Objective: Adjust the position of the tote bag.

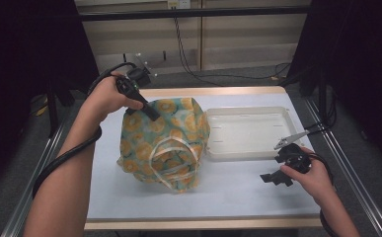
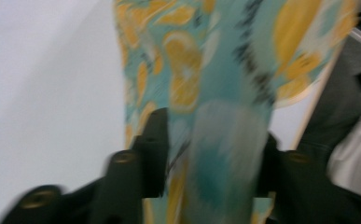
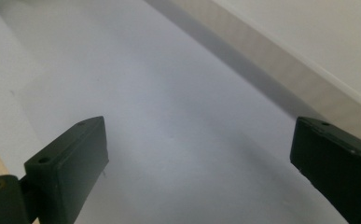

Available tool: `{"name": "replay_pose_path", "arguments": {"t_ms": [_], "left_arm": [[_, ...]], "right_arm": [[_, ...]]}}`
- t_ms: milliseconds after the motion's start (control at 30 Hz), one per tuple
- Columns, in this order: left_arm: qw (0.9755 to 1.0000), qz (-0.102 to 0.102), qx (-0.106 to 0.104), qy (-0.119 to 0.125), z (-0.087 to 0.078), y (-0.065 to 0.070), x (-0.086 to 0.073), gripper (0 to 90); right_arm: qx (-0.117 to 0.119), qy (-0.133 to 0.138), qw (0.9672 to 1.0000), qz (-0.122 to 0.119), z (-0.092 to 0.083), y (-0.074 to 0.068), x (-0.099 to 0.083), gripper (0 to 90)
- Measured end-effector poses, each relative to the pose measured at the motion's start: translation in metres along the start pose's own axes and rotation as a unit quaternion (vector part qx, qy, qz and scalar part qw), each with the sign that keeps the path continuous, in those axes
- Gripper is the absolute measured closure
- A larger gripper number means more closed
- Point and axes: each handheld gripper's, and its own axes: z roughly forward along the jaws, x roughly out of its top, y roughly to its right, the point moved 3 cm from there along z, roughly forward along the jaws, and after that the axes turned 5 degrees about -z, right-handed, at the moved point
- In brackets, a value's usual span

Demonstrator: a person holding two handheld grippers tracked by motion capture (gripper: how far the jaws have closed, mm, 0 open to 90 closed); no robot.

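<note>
A teal cloth bag point(image 1: 161, 143) printed with orange slices stands bulging in the middle of the table, its pale handles point(image 1: 171, 153) draped over its front. My left gripper point(image 1: 154, 114) is at the bag's upper left edge, shut on a fold of the cloth point(image 2: 215, 93), which runs up between the two jaws in the left gripper view. My right gripper point(image 1: 273, 178) rests low near the table's front right, apart from the bag. It is open, with only the pale table surface point(image 3: 169, 116) between its wide-spread jaws.
A shallow white plastic tray point(image 1: 213, 148) lies to the right of the bag, touching its side, and its wall point(image 3: 271, 60) shows in the right gripper view. The table has a light sheet point(image 1: 228, 192) over a wooden top. Dark curtains hang at both sides.
</note>
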Motion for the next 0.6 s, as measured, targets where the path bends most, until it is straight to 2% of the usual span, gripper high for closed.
{"name": "replay_pose_path", "arguments": {"t_ms": [33,67,100,167,200,267,300,367,433,467,500,567,600], "left_arm": [[0.9990,-0.044,0.004,0.013,-0.002,-0.001,-0.007,42.8],[0.9986,-0.051,0.002,0.015,-0.005,-0.002,-0.010,38.3],[0.9981,-0.055,0.013,0.023,-0.006,-0.003,-0.014,36.9],[0.9982,-0.055,0.016,0.018,-0.007,-0.003,-0.018,34.3],[0.9973,-0.068,0.018,0.022,-0.010,-0.002,-0.024,32.9],[0.9975,-0.065,0.021,0.020,-0.011,-0.002,-0.027,33.0],[0.9968,-0.071,0.029,0.023,-0.014,-0.002,-0.032,34.2],[0.9972,-0.068,0.024,0.021,-0.014,-0.003,-0.038,41.3],[0.9977,-0.064,0.022,0.009,-0.013,-0.005,-0.043,52.2],[0.9981,-0.060,0.012,0.005,-0.014,-0.006,-0.044,60.4],[0.9984,-0.055,0.008,0.010,-0.014,-0.007,-0.045,72.9],[0.9992,-0.038,0.012,0.006,-0.015,-0.009,-0.045,80.6],[0.9988,-0.043,0.013,0.017,-0.013,-0.007,-0.044,82.9]], "right_arm": [[0.002,0.001,1.0000,-0.002,0.001,-0.001,0.001,3.9],[0.005,0.001,1.0000,-0.003,0.001,-0.002,0.002,3.9],[0.005,-0.001,1.0000,-0.002,0.002,-0.003,0.003,3.8],[0.005,0.001,1.0000,-0.007,0.002,-0.003,0.005,3.8],[0.007,-0.001,0.9999,-0.008,0.004,-0.005,0.009,3.6],[0.009,-0.002,0.9999,-0.007,0.005,-0.005,0.010,3.5],[0.012,-0.001,0.9999,-0.009,0.006,-0.007,0.015,3.5],[0.015,0.002,0.9997,-0.017,0.007,-0.009,0.021,3.4],[0.017,0.002,0.9996,-0.020,0.007,-0.011,0.027,3.4],[0.016,0.000,0.9996,-0.024,0.006,-0.012,0.029,3.4],[0.016,0.002,0.9995,-0.026,0.006,-0.012,0.031,3.4],[0.016,0.003,0.9994,-0.029,0.006,-0.014,0.035,3.4],[0.016,0.003,0.9993,-0.032,0.006,-0.014,0.036,3.4]]}}
